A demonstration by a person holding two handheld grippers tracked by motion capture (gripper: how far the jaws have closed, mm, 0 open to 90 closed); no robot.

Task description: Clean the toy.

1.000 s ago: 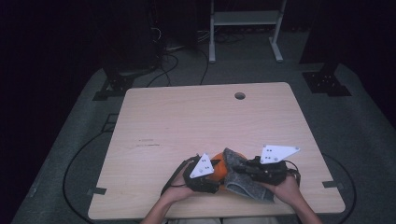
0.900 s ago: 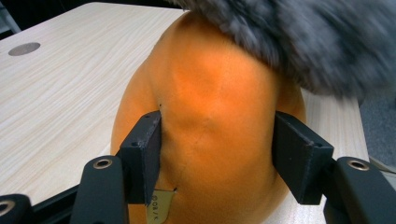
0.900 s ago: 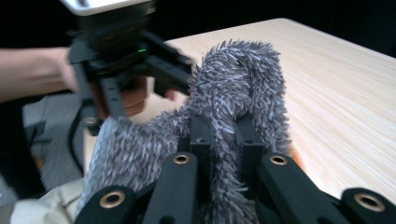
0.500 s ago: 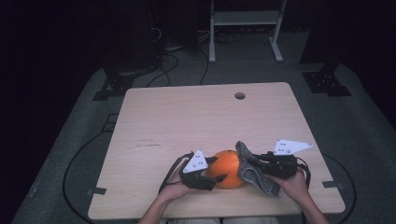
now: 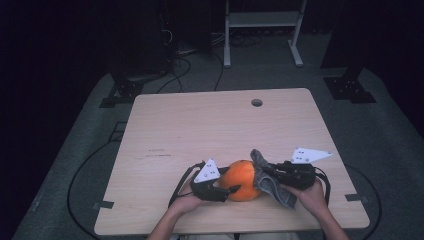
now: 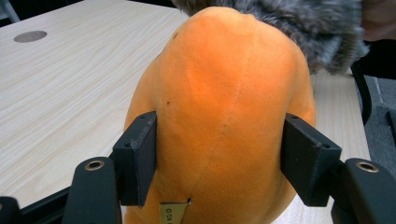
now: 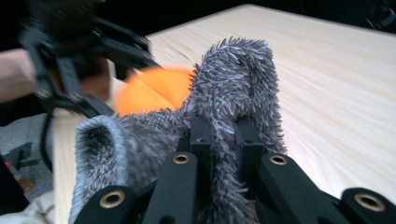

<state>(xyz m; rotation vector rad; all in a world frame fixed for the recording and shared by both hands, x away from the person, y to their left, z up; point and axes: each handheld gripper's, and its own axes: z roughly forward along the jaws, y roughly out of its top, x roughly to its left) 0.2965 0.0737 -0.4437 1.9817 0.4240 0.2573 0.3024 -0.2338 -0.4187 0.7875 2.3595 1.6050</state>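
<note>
The left gripper (image 6: 219,158) has a jaw on each side of the orange plush toy (image 6: 224,102). Its jaws have just been closing in, and the pads (image 6: 137,156) touch the toy's soft sides. The right gripper (image 7: 224,135) is pinched tight on the grey fuzzy cloth (image 7: 233,84). That cloth sits right beside the orange plush toy, touching its far side. The toy rests near the front edge of the table (image 5: 200,120), between both grippers. The toy looks already pulled out of the cloth. What may be left is moving the two fully apart.
</note>
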